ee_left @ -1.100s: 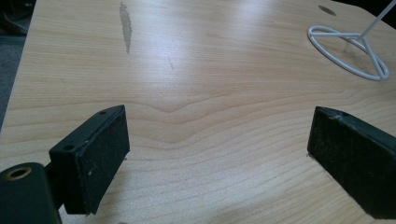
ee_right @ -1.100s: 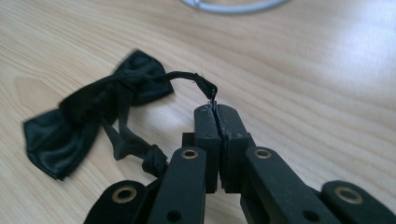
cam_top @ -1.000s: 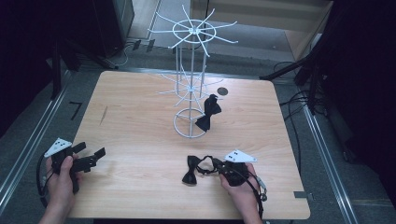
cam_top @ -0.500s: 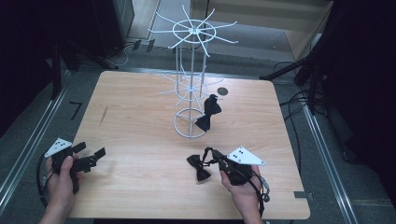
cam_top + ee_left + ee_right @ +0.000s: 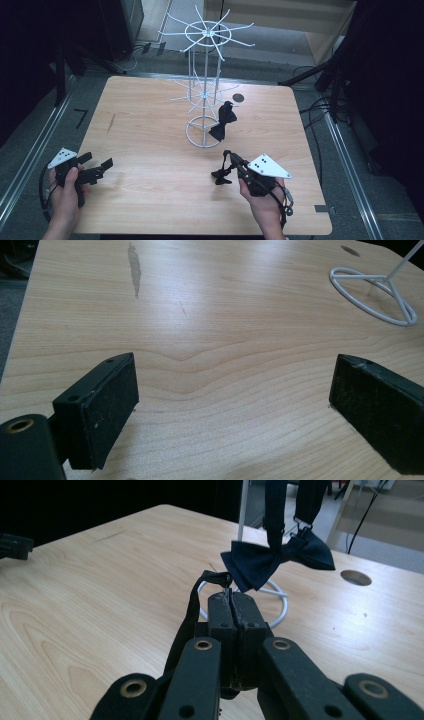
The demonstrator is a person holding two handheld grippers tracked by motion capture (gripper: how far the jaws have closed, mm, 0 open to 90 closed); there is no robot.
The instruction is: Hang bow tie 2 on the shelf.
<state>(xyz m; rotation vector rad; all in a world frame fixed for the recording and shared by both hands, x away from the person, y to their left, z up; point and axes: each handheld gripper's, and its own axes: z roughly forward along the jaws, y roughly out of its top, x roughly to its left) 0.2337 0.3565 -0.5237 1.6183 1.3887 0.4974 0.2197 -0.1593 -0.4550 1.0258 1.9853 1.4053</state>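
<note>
A: Right gripper (image 5: 229,167) pinches a black bow tie (image 5: 221,174) by its strap, lifted just off the table (image 5: 150,125); left gripper (image 5: 100,167) rests spread

B: Next, probably hooking it on the white rack (image 5: 205,90) beside the hanging tie (image 5: 222,122)

Navy bow tie (image 5: 277,557), white rack (image 5: 205,95)

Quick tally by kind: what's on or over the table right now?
Black fabric bow ties: 2 (one hanging on the stand, one by its strap in the right gripper)
White wire display stand: 1
Handheld grippers: 2 (left open, right shut)
Total: 5
</note>
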